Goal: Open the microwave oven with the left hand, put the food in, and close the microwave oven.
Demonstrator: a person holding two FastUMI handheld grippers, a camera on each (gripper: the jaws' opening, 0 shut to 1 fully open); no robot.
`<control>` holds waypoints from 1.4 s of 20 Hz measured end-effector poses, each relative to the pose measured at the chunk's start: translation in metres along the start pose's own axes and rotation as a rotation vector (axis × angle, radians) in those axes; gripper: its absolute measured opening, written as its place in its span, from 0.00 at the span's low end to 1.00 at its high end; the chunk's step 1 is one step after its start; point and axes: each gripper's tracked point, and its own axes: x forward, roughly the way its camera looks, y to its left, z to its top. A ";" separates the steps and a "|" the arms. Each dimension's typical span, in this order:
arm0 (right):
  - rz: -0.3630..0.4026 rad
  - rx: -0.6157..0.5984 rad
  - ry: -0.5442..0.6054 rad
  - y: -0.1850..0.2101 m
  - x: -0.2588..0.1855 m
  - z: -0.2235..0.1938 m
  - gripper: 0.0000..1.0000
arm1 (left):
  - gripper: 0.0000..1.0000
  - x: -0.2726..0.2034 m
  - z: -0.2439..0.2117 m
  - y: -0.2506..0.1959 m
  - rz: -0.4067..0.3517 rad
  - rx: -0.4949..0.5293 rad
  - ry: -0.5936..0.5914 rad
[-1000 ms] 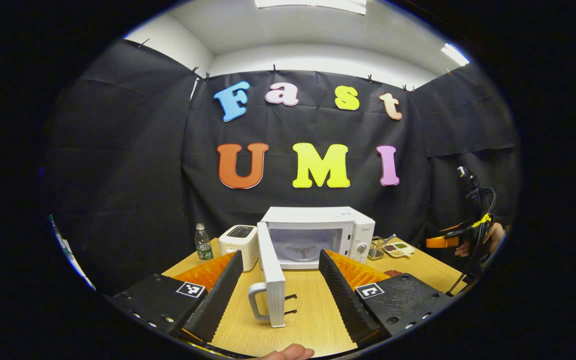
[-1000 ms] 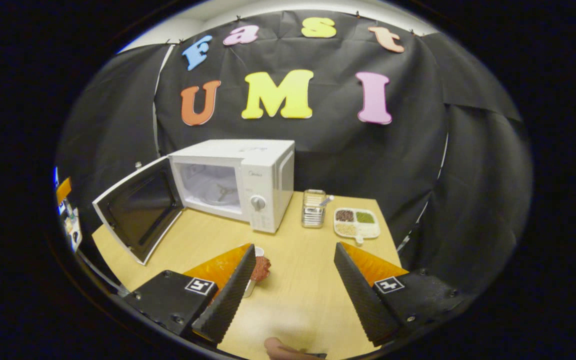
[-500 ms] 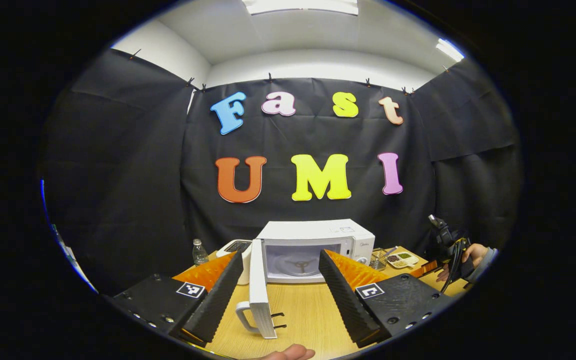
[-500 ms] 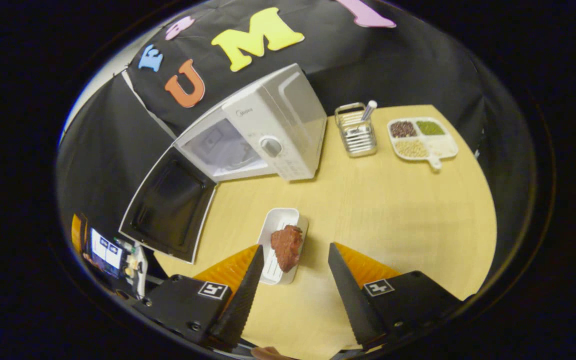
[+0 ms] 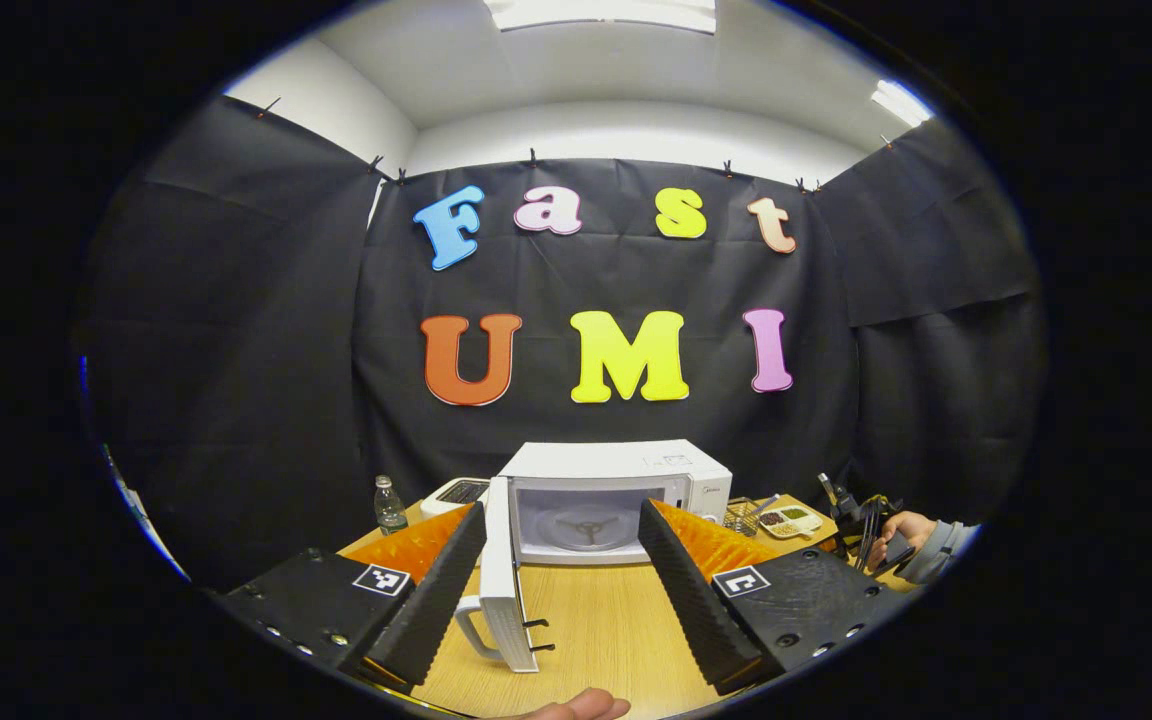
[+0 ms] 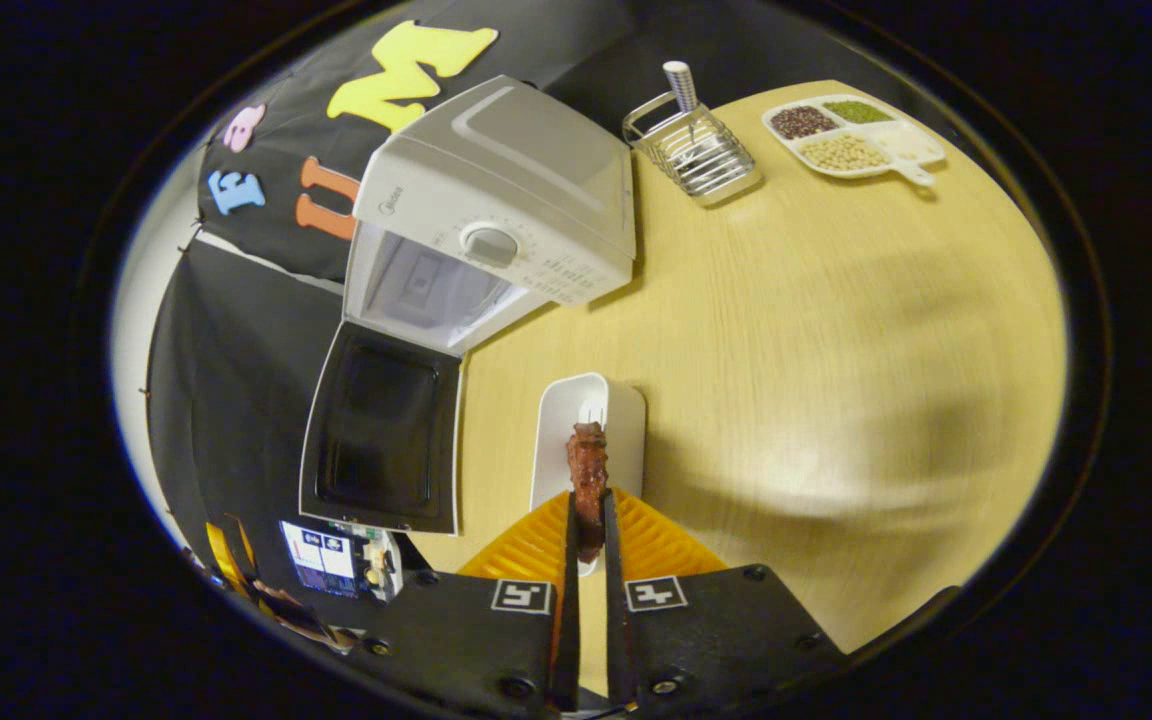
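Since a second ago the right gripper (image 6: 587, 540) has tipped down over the white tray (image 6: 588, 415) beside the open microwave (image 6: 491, 215) and pinched the meat (image 6: 587, 480). Only its end is held; it could slip when lifted. Left gripper (image 5: 561, 575) hangs spread before the door (image 5: 499, 580)
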 end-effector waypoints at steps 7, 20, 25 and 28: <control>-0.160 -0.303 -0.124 0.030 -0.042 -0.006 0.11 | 0.94 -0.005 -0.008 0.015 0.021 -0.001 0.008; -0.384 -0.715 -0.289 0.114 -0.018 -0.001 0.03 | 0.94 -0.019 0.018 0.045 0.069 0.000 -0.037; -0.414 -0.783 -0.373 0.156 0.036 0.023 0.02 | 0.94 -0.025 0.012 0.046 0.028 -0.083 -0.014; -0.425 -0.727 -0.467 0.181 0.067 0.048 0.11 | 0.93 -0.025 0.010 0.051 0.024 -0.100 -0.005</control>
